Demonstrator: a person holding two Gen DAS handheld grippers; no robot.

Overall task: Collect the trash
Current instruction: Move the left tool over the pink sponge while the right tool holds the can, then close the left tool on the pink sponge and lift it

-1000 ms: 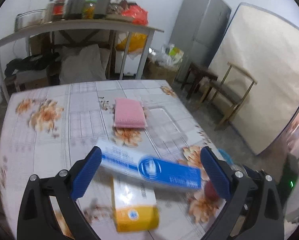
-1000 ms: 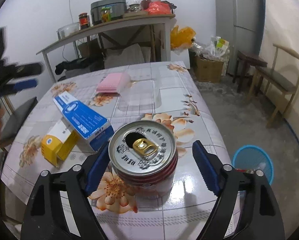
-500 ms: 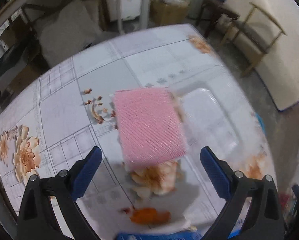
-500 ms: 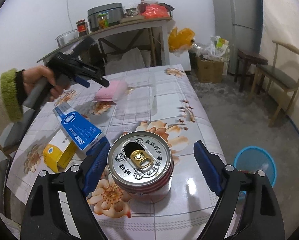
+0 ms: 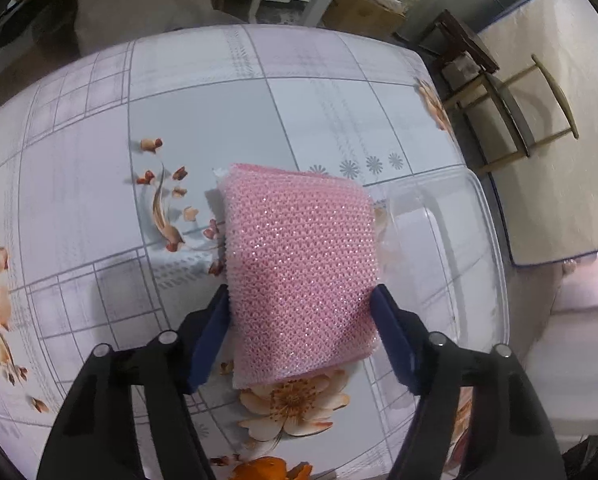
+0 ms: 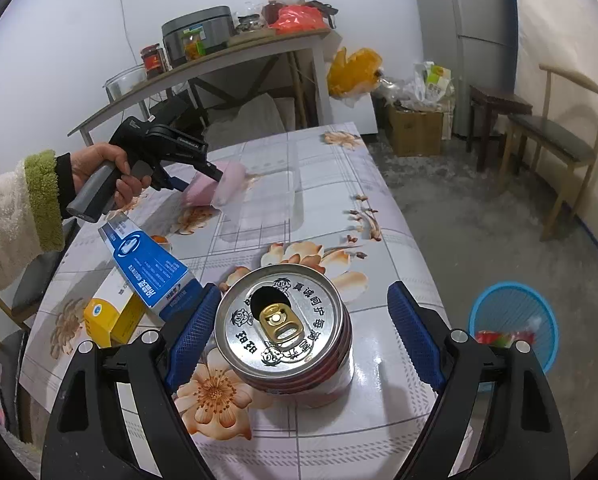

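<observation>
A floral plastic cloth covered the bench (image 5: 203, 92), which stood in a bare-walled room with a fridge (image 6: 483, 36) and a wooden chair (image 6: 555, 140) at the far side. Near the bench's middle lay a pink mesh scouring pad (image 5: 299, 264), its right edge over a clear plastic tray (image 5: 451, 240). The left gripper (image 5: 299, 332) pointed steeply down over the pad, its blue pads against the pad's two long sides and its jaws closing on it; whether the pad had left the cloth was hard to judge. A hand (image 6: 103, 176) in a cream sleeve with a green cuff held that tool.

At the bench's near edge stood an opened drink can (image 6: 287, 336) between the spread jaws of the right gripper (image 6: 299, 340), gaps showing on both sides. At ten o'clock from the can a blue-and-white carton (image 6: 147, 264) leaned across a yellow box (image 6: 111, 320). On the floor at three o'clock sat a blue mesh bin (image 6: 515, 320) with scraps inside.
</observation>
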